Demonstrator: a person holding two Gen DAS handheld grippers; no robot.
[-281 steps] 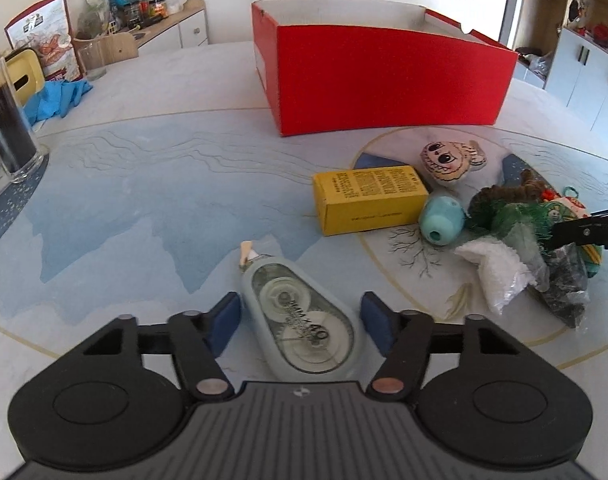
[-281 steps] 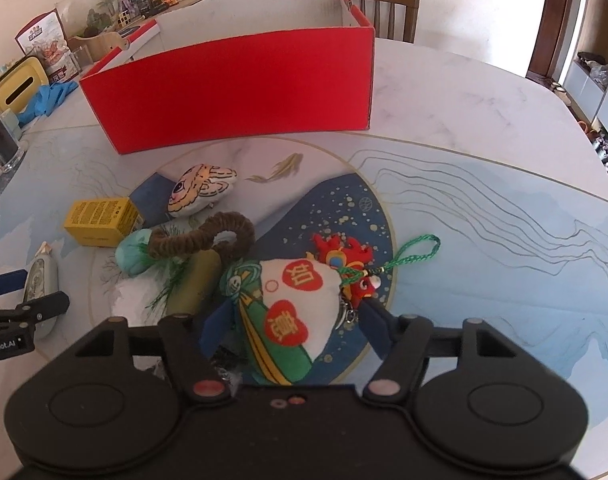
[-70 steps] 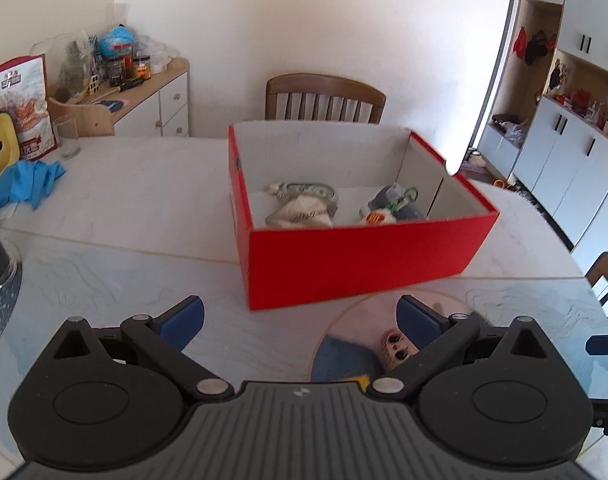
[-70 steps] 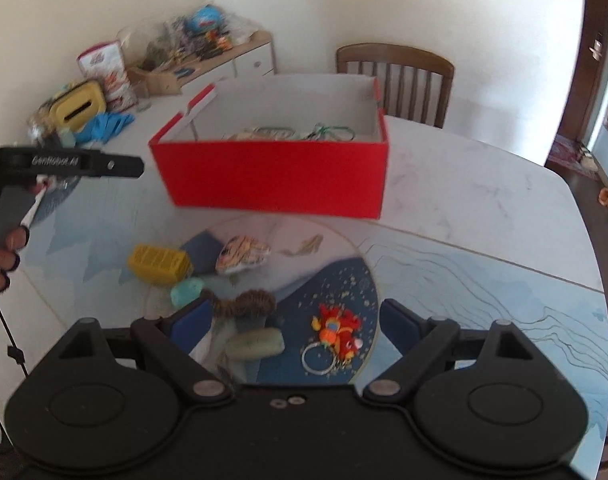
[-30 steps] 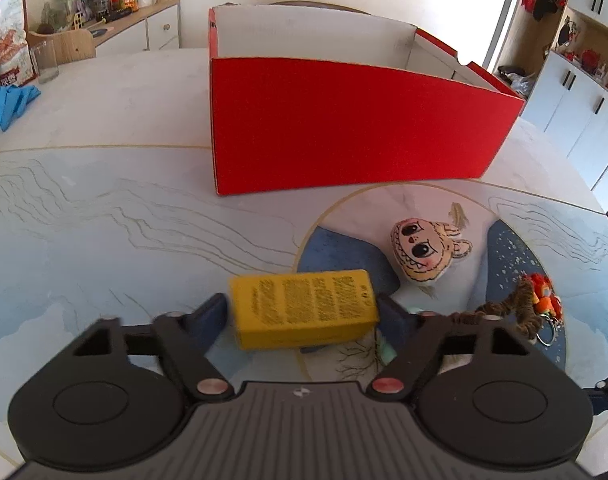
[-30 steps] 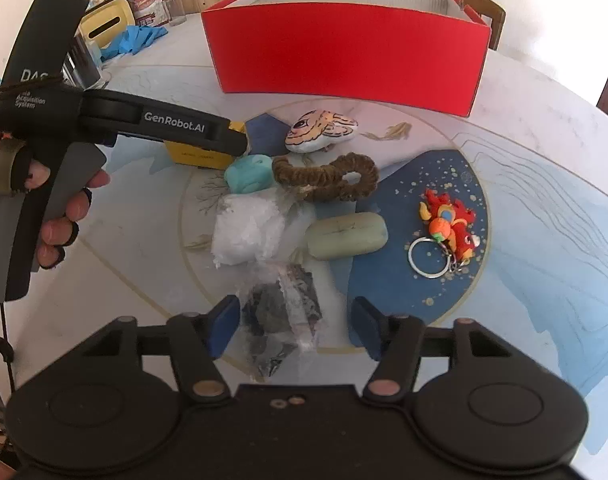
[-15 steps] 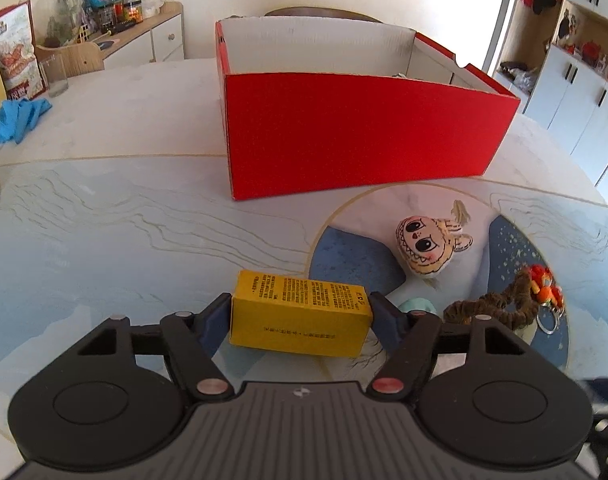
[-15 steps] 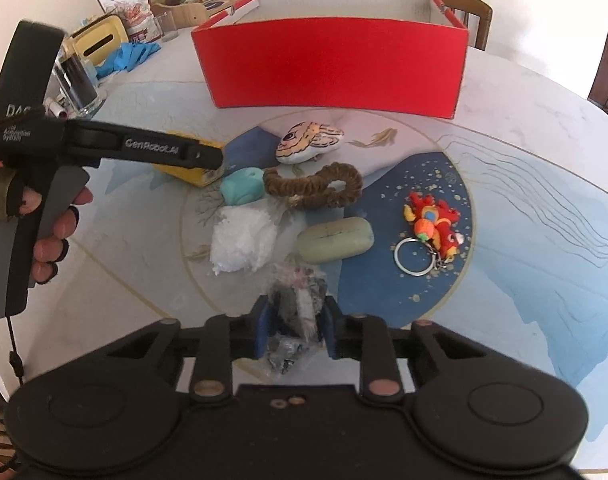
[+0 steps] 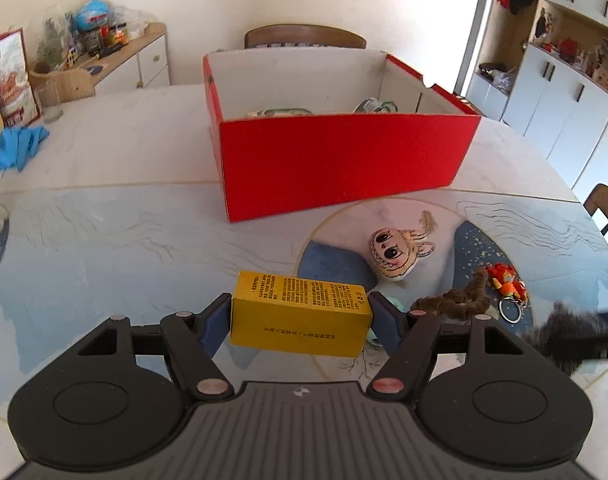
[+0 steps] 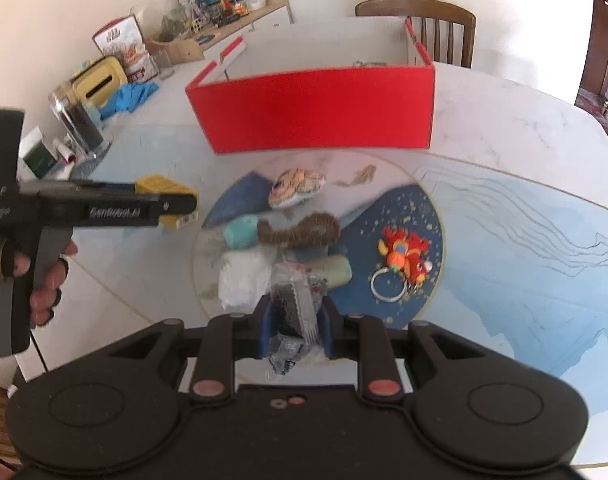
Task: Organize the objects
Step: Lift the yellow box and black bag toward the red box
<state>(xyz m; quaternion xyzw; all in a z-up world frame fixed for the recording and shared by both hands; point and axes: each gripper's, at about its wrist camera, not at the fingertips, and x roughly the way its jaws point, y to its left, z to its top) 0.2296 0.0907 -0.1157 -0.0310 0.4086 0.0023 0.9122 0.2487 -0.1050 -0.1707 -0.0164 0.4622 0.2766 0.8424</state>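
now that the right gripper (image 10: 295, 326) has just clamped the clear bag (image 10: 294, 300) and the left gripper (image 9: 300, 322) grips the yellow box (image 9: 300, 318), both loads hang short of the red box (image 9: 343, 168), ready for carrying in.

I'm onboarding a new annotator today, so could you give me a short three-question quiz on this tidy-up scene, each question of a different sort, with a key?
1. True or false: the left gripper is clamped on the yellow box.
2. Multiple choice: what does the right gripper hold? A) the red keychain toy B) a clear plastic bag with dark contents C) the brown hair tie
3. Fill in: the items already sorted lie inside the ____ box.

Key:
1. True; its pads press both ends of the box.
2. B, the clear plastic bag; the keychain toy and hair tie lie on the table.
3. Red; the red box.
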